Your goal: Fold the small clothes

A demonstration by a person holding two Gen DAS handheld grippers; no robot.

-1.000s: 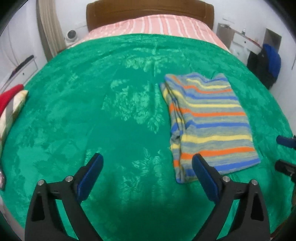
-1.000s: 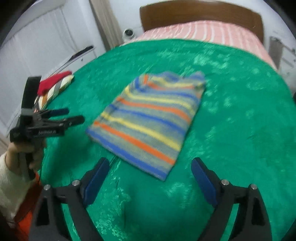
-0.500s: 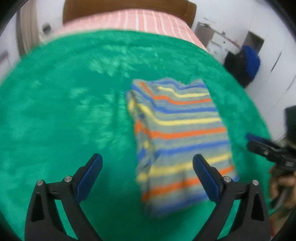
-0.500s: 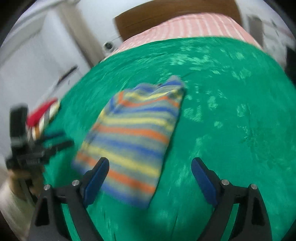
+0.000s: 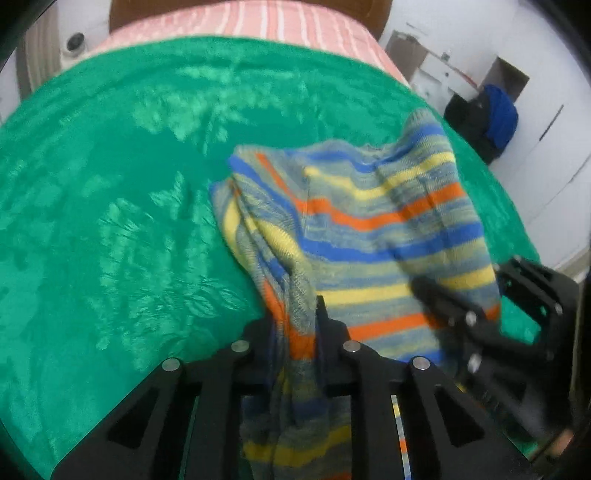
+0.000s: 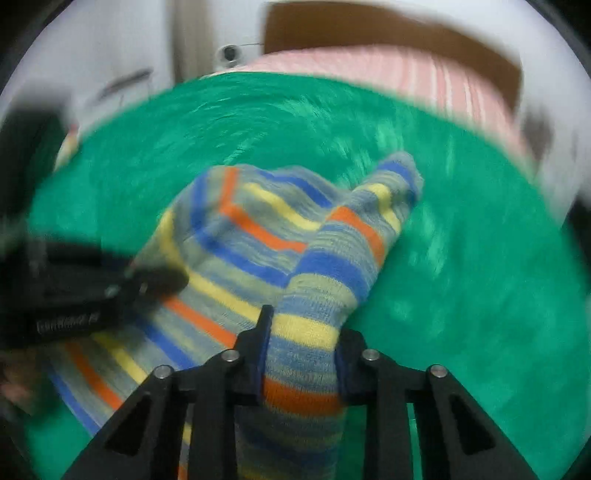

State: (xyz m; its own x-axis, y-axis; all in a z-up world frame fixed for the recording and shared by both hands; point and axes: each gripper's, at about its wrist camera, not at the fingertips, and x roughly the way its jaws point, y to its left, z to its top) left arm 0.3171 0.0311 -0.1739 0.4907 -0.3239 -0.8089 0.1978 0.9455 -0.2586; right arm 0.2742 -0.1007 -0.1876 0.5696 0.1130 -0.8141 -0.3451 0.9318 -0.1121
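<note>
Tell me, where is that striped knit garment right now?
The striped knit garment lies on the green bedspread, right of middle in the left wrist view, its near edge gathered between the closing fingers of the left gripper and right gripper.

Green bedspread (image 5: 110, 184), pink striped sheet (image 5: 258, 22), wooden headboard (image 6: 369, 33), white walls (image 5: 554, 55)

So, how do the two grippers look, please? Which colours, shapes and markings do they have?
Both are alike. The left gripper is matte black plastic with angular arms, triangular cut-outs and round silver pins at the joints. The right gripper is the same, with blue pads lining the jaws. White lettering, too blurred to read, marks the left gripper's side.
</note>
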